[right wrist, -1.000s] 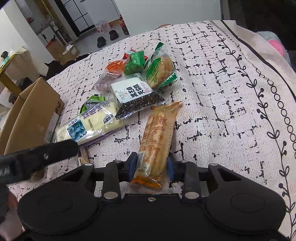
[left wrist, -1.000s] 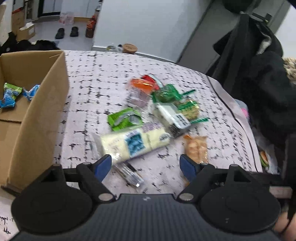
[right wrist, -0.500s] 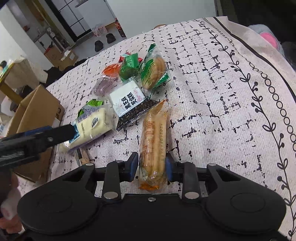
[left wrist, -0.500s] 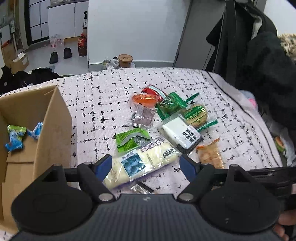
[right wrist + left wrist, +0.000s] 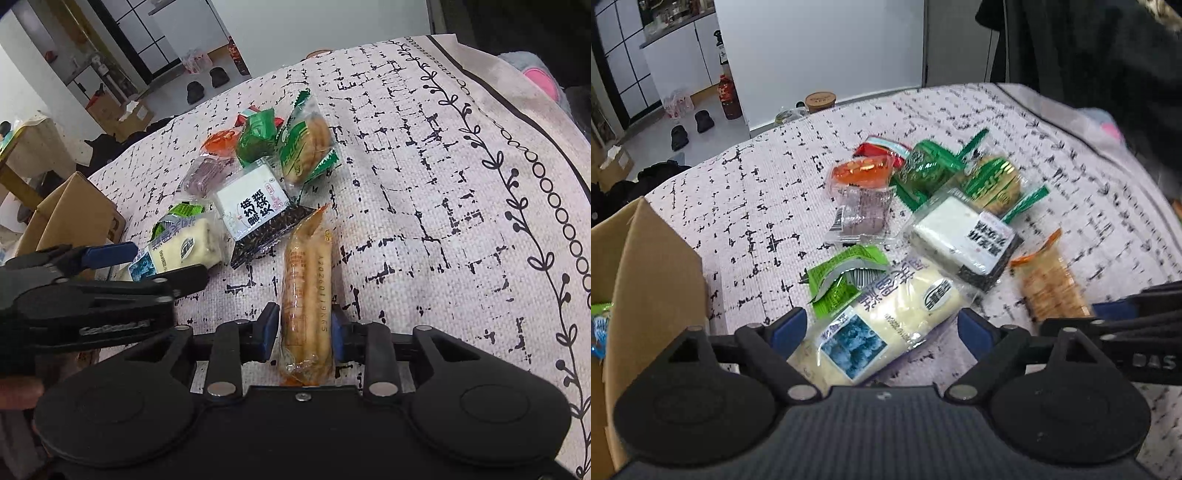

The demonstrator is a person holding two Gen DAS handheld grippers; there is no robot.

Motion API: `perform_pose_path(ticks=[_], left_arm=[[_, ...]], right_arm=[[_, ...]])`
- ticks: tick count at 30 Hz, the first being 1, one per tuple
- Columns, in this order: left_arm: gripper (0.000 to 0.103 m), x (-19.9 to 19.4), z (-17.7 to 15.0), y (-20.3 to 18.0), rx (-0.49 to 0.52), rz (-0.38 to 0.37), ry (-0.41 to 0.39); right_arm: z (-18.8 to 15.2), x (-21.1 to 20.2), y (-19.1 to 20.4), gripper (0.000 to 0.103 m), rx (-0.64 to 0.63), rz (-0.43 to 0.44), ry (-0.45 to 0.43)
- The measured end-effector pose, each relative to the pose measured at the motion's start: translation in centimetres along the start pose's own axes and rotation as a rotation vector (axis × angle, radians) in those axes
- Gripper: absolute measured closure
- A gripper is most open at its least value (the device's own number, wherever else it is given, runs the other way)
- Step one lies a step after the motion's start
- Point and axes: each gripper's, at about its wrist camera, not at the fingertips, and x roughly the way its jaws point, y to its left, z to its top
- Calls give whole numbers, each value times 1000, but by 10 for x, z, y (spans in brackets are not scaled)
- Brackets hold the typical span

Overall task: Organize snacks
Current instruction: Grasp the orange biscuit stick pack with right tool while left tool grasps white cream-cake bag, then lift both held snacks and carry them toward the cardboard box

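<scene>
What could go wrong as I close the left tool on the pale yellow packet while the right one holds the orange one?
1. The left tool, jaws opening, straddles the pale yellow packet at a slant; its corner could slip out.
2. The green wrapper touches that packet and may get dragged along.
3. The right tool grips the orange packet near one end, so it may droop or swing when lifted.

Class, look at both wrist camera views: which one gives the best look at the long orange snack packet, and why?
The right wrist view. There the long orange snack packet lies full length in sharp focus, its near end clamped in the right gripper, printed code legible. In the left wrist view the packet sits blurred at the right, partly hidden behind the other gripper.
</scene>
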Motion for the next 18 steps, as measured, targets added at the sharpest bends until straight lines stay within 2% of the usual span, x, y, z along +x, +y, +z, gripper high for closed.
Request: perform_pose_path(ticks=[4, 7, 9, 11, 14, 18], left_arm=[[15, 13, -1, 3, -3, 22, 40], [18, 16, -3, 11, -63, 2, 52], [26, 14, -2, 12, -68, 0, 42], [43, 11, -1, 11, -60, -13, 32], [62, 6, 2, 11, -62, -16, 32], [70, -2, 2, 18, -87, -23, 29]], right_arm=[[0, 1, 0, 72, 1, 1, 1], [0, 1, 0, 73, 2, 2, 0], [0, 0, 0, 74, 4, 2, -4], [1, -2, 0, 79, 3, 8, -18], [3, -6, 3, 80, -4, 18, -34], [5, -10, 6, 80, 0, 41, -51]])
